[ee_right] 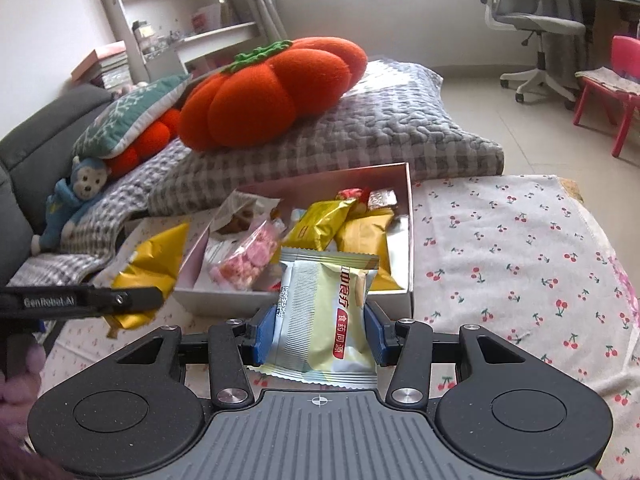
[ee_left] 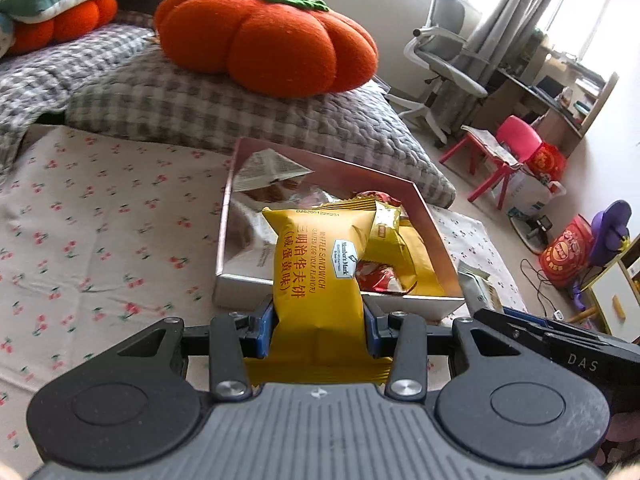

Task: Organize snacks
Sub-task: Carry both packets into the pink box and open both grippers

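Currently we are working over the cherry-print sheet (ee_right: 500, 240), where the box (ee_right: 409, 216) is sitting just in front of the checked quilt (ee_right: 360, 132) and is already holding several snacks.

We are carrying one packet in each gripper. The left gripper (ee_left: 319, 328) is clamping the yellow packet (ee_left: 316, 276) by its lower half, blue pads pressing on both sides, with the packet's top hanging over the box's near wall. The right gripper (ee_right: 319, 336) is gripping the pale packet (ee_right: 326, 316) the same way, held just short of the near wall and not yet over the interior.

In our judgement, both packets are waiting to be dropped in. To do this well, we are advising one hand at a time, since the left gripper is showing close at the right view's left edge. The pale packet needs carrying clear over the wall before release. The bare space appears to be on the box's left side, by the pink sweets bag (ee_right: 248, 260); the right side is piling up.
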